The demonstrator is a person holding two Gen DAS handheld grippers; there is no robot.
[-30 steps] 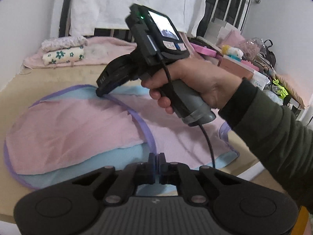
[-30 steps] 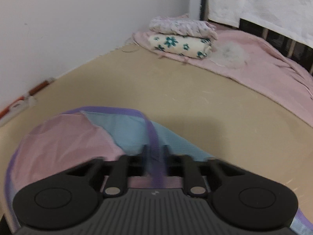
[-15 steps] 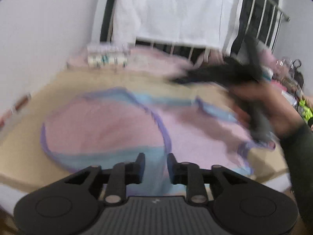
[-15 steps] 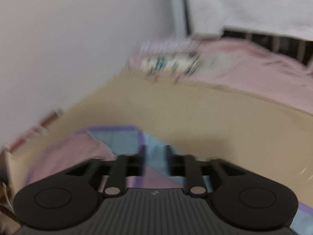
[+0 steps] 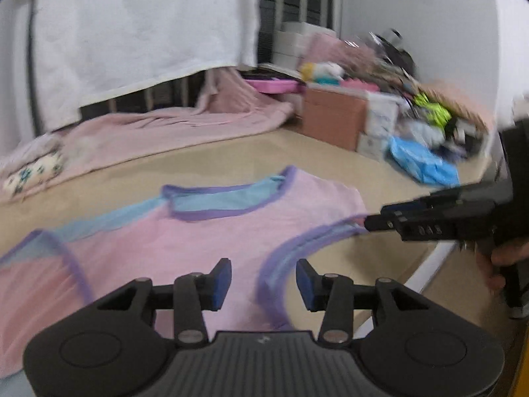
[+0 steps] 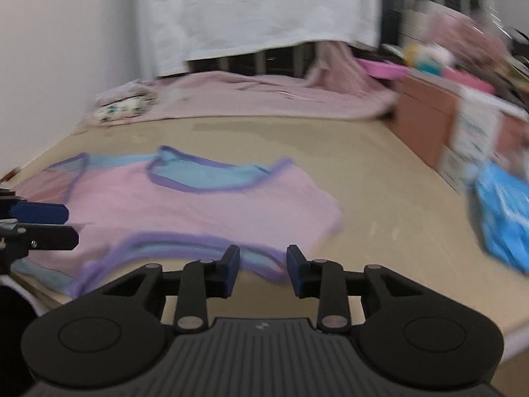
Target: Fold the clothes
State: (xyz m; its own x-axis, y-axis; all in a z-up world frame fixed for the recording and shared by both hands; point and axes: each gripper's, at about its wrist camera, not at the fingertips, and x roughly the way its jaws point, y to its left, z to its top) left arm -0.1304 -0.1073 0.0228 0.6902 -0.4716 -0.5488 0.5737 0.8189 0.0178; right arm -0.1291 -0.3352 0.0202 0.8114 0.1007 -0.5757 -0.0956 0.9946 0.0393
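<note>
Your pink sleeveless cotton top with purple binding and a pale blue lining (image 6: pixel 198 205) lies spread flat on the tan bed surface (image 6: pixel 380 198), close to its near edge, neckline toward the far side and its long axis running left to right across your view. The left tool (image 5: pixel 261 279) hovers over the near part of the garment with its blue pads apart and nothing between them; a purple-bound armhole curves just ahead of it. The right tool (image 6: pixel 261 266) is also parted and empty, hanging just above the near purple hem, which slightly overlaps the bed's near edge. Both tools are about equally close to the cloth, left over the body, right at the hem. Whether a fold is already laid in, the blur leaves unclear. Open bed lies beyond the neckline; the brown cardboard box (image 6: pixel 426 122) and blue plastic bag (image 6: pixel 502 218) crowd the right edge.
</note>
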